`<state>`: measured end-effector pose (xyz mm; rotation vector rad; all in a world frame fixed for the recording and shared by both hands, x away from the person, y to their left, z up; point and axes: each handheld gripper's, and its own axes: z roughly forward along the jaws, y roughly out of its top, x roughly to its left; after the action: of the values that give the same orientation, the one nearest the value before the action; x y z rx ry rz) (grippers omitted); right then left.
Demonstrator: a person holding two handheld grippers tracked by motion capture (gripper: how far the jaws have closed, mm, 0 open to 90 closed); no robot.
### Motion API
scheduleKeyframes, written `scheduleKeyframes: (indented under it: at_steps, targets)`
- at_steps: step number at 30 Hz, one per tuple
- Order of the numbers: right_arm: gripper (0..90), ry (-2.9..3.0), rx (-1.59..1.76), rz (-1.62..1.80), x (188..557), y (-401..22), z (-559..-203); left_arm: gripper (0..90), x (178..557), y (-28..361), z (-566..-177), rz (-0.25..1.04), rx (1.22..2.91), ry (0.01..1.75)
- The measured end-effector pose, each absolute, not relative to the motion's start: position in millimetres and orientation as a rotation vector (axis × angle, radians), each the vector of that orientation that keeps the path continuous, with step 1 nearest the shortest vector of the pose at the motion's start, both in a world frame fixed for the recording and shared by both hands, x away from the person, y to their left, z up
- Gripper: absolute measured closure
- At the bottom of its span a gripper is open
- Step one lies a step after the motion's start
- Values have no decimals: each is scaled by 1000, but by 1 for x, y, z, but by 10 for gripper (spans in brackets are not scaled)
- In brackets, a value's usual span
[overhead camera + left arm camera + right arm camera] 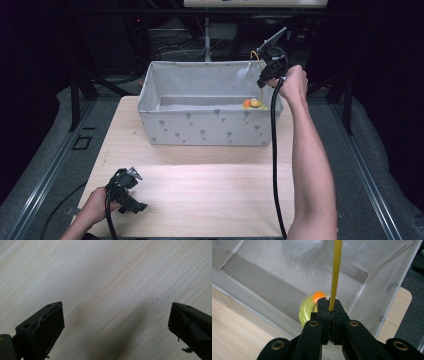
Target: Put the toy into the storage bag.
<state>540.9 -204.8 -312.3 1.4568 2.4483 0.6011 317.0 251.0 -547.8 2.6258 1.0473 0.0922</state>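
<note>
the right gripper [331, 311] is over the far right corner of the grey cloth box [210, 127]. its jaws are pinched tight on a thin yellow stick [335, 272] with a white fluffy feather end [304, 250], so it looks like a feather wand. the fluffy end hangs inside the box, and the stick points down into it. below it, on the box floor, sits a yellow round toy [305, 311] with an orange ball [319, 296] in it. i think the job now is to put the wand in the box. to do it well, lower the hand more, lay the stick flat, then let go softly. the left gripper [131, 192] rests low over the wood table [210, 200], jaws wide apart, holding nothing.
</note>
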Motion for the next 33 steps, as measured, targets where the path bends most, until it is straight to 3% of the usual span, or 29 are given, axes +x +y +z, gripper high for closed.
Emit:
scheduleKeyframes:
  at_steps: [33]
  targets:
    - [883, 2462, 1471, 495, 525, -220, -345, 6, 317, 250, -548, 90, 2633, 1046]
